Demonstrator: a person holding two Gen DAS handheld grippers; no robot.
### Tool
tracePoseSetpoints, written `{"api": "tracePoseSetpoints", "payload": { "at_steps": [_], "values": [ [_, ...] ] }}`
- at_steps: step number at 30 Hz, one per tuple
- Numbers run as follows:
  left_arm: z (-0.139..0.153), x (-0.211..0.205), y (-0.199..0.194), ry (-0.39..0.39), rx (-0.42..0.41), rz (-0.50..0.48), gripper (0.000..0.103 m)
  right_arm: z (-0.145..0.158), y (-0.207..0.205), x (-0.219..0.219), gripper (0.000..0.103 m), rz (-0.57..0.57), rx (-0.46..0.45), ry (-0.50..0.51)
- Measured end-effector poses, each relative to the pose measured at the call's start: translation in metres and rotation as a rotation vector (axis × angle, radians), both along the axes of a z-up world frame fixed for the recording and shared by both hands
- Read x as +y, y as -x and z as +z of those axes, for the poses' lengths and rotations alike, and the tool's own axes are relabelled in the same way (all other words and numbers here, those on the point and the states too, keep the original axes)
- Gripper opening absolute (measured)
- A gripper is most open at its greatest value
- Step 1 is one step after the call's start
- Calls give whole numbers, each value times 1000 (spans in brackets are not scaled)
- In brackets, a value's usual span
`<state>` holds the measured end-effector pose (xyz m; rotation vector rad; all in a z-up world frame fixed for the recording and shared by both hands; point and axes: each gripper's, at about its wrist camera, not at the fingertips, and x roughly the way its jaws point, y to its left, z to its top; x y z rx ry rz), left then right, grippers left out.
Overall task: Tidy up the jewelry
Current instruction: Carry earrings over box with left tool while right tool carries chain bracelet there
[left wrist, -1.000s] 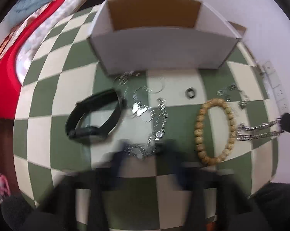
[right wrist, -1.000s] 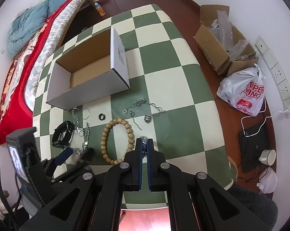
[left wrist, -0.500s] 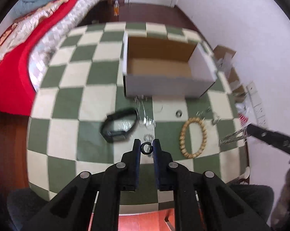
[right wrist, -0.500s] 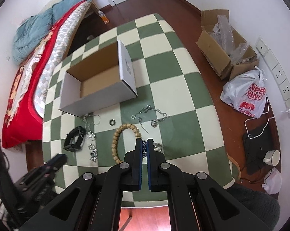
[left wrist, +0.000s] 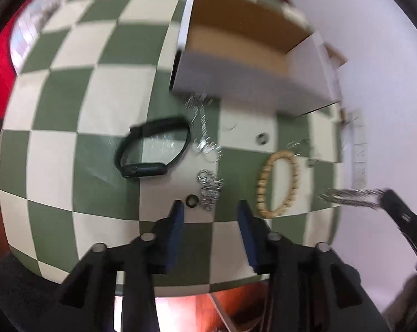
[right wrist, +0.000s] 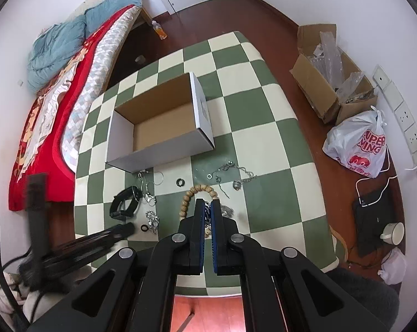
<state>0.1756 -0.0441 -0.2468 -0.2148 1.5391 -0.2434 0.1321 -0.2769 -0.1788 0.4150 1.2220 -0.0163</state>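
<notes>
My left gripper (left wrist: pixel 210 207) hangs low over the checked table, its jaws opening. A small dark ring (left wrist: pixel 192 200) lies on the cloth just beside the left fingertip, with no pad pressing on it. A silver chain pile (left wrist: pixel 208 186) is right behind the ring. My right gripper (right wrist: pixel 207 203) is shut on a silver chain (left wrist: pixel 346 195), which dangles from its tip above the table's right edge. A wooden bead bracelet (right wrist: pixel 197 193) lies just beyond the right gripper. An open cardboard box (right wrist: pixel 158 155) stands farther back.
A black watch band (left wrist: pixel 153 149) lies left of the chains. A second dark ring (right wrist: pixel 180 182) and more silver chains (right wrist: pixel 236 177) sit in front of the box. A red bed (right wrist: pixel 42 144) borders the table's left. A carton and a plastic bag (right wrist: pixel 357 144) stand on the floor to the right.
My left gripper came down close to the table and its jaws parted. The ring it held half a second ago now lies on the cloth. The right gripper rose with its chain.
</notes>
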Motion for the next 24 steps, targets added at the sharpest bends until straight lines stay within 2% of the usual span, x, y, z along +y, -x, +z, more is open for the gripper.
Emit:
{"api": "tracePoseSetpoints", "payload": {
  "at_steps": [6, 10, 12, 13, 14, 17, 20, 24],
  "values": [
    [-25, -23, -8, -123, 47, -62, 37, -7, 0, -6, 4, -18, 13, -9],
    [-24, -36, -10, -167, 6, -90, 38, -10, -2, -10, 4, -26, 20, -4],
    [-23, -43, -7, -187, -42, -121, 37, -13, -1, -12, 4, -29, 28, -1],
    [-22, -46, -5, -198, -57, -135, 33, -14, -2, -13, 4, -30, 31, -3],
    [-21, -49, -3, -212, -83, -153, 9, -16, -2, -14, 4, -32, 34, -3],
    [-19, -50, 2, -198, -99, -170, 7, -18, -1, -16, 4, -40, 41, -3],
    [-9, -40, 4, -160, -122, -137, 6, -18, 0, -19, 4, -45, 40, -5],
    [21, -29, 11, -106, -171, -109, 6, -13, 1, -20, 4, -43, 28, -9]
  ]
}}
